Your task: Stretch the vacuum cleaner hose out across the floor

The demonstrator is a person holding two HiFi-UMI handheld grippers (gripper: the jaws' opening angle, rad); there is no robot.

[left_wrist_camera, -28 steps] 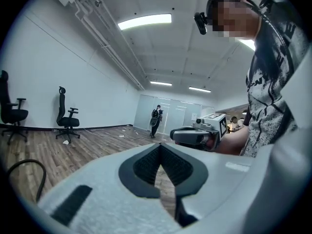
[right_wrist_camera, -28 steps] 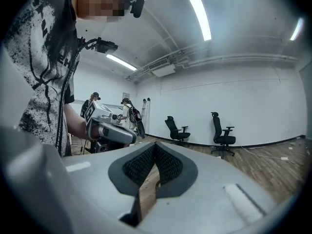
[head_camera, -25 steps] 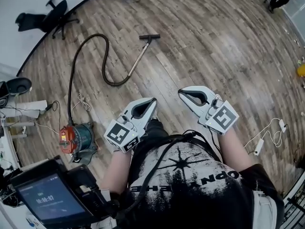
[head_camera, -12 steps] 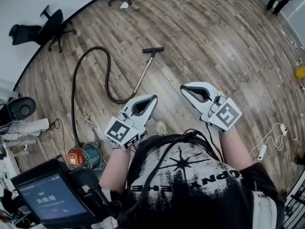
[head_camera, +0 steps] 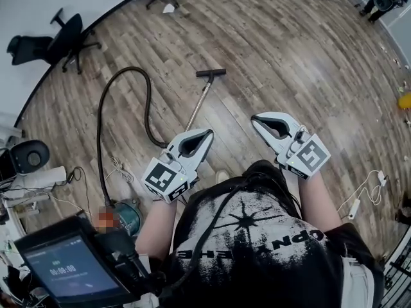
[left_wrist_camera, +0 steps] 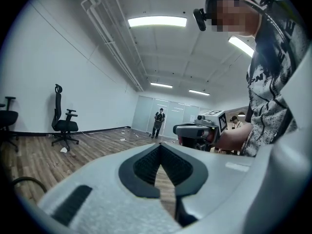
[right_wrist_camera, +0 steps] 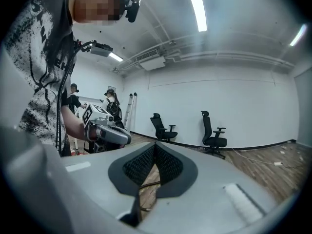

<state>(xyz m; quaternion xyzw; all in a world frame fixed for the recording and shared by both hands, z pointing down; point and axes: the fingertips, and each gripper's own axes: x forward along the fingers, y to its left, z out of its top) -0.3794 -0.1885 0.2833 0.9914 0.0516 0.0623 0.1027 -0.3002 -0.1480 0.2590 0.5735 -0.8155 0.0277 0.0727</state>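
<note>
Nearest the camera, over the dark screen (head_camera: 64,271) at the person's chest, both pairs of tongs are held out level in front of the body. The left tongs (head_camera: 208,133) and the right tongs (head_camera: 255,118) have their tips pressed together with nothing between them. Each gripper view confirms it: the ribbed pads meet at a point and only wooden floor (head_camera: 289,56) shows beyond.

What has changed over the last second is the person's position, not the hose. The whole floor has slid down the head view, so the person has walked forward. The vacuum cleaner canister (head_camera: 126,215) now sits just beside the left elbow, and the lower end of the metal wand (head_camera: 203,104) disappears behind the left tongs.

The black hose (head_camera: 101,127) keeps the same shape. It rises from the canister, arches over, drops back and hooks into the wand, which runs out to the floor nozzle (head_camera: 211,73). Further off, office chairs (head_camera: 61,31) stand by the wall.

The task itself looks barely begun. This reads as the approach, with the loop unstretched and both tongs needing to open before either can take the hose.
</note>
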